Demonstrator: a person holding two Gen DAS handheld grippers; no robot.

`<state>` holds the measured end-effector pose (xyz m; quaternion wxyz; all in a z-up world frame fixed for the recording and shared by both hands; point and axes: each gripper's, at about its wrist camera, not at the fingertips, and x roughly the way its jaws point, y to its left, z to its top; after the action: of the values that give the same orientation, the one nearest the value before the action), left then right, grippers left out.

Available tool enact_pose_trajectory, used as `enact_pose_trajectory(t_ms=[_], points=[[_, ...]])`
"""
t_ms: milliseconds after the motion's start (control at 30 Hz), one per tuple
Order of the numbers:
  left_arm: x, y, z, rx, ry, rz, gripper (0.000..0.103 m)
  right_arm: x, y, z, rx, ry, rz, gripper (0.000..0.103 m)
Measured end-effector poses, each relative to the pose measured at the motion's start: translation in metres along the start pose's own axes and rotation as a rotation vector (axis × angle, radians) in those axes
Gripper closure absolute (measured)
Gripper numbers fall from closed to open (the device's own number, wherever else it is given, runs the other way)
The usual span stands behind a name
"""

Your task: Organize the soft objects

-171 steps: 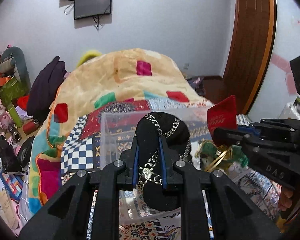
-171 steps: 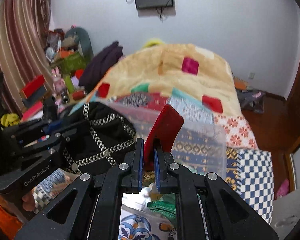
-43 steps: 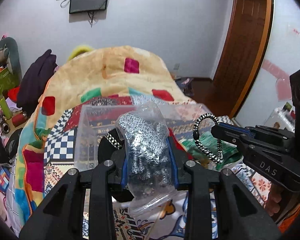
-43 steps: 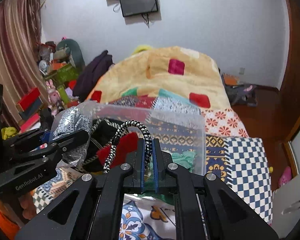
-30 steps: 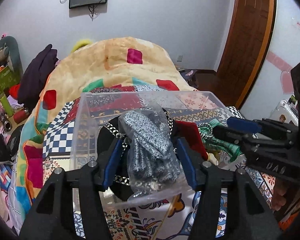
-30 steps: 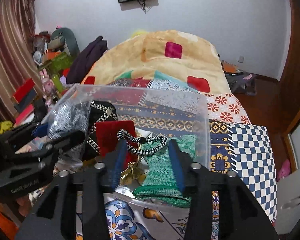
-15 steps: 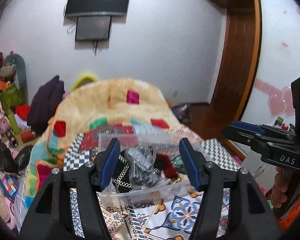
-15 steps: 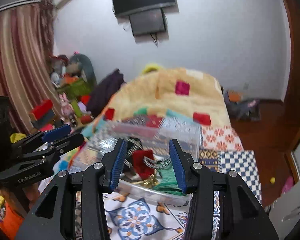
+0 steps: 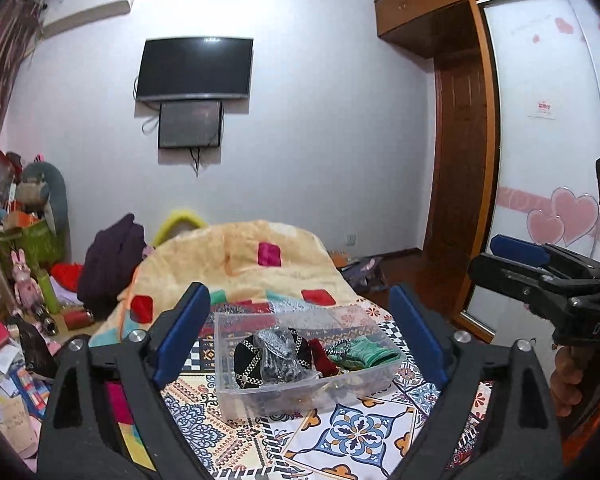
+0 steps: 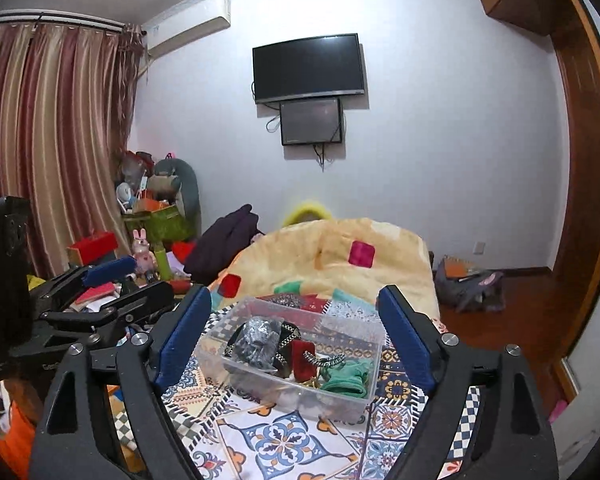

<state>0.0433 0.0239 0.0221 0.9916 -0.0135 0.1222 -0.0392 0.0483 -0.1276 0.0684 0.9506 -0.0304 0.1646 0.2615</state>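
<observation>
A clear plastic box (image 9: 228,384) (image 10: 370,376) sits on the patterned bed cover. In it lie a black pouch with chain trim (image 9: 246,360), a grey knit in a clear bag (image 9: 278,354) (image 10: 258,340), a red pouch (image 9: 322,356) (image 10: 304,356), a black-and-white cord (image 10: 324,359) and a green knit (image 9: 364,350) (image 10: 348,378). My left gripper (image 9: 300,332) is open and empty, held back above the box. My right gripper (image 10: 294,330) is open and empty too. Each gripper also shows in the other's view: the right one (image 9: 536,268), the left one (image 10: 112,284).
A folded yellow patchwork blanket (image 9: 236,264) lies on the bed behind the box. Dark clothes (image 9: 112,260) and a cluttered shelf with toys (image 10: 148,208) stand at the left. A TV (image 10: 308,66) hangs on the far wall. A wooden wardrobe (image 9: 456,220) stands at the right.
Both grippers let go of their loads into the box, opened wide and pulled back and up. The bagged grey knit and the cord now lie in the box.
</observation>
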Motion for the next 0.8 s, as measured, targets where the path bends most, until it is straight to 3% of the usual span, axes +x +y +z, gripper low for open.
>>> enact_pose_trajectory(t_ms=[267,800], points=[[-0.011,-0.007,-0.004,0.011,-0.02,-0.009,0.005,-0.009,-0.004,-0.007,0.028,-0.029,-0.014,0.004],[-0.004,-0.004,-0.01,0.0,-0.005,-0.004,0.001,-0.013,-0.005,-0.017,0.031,-0.029,-0.014,0.003]])
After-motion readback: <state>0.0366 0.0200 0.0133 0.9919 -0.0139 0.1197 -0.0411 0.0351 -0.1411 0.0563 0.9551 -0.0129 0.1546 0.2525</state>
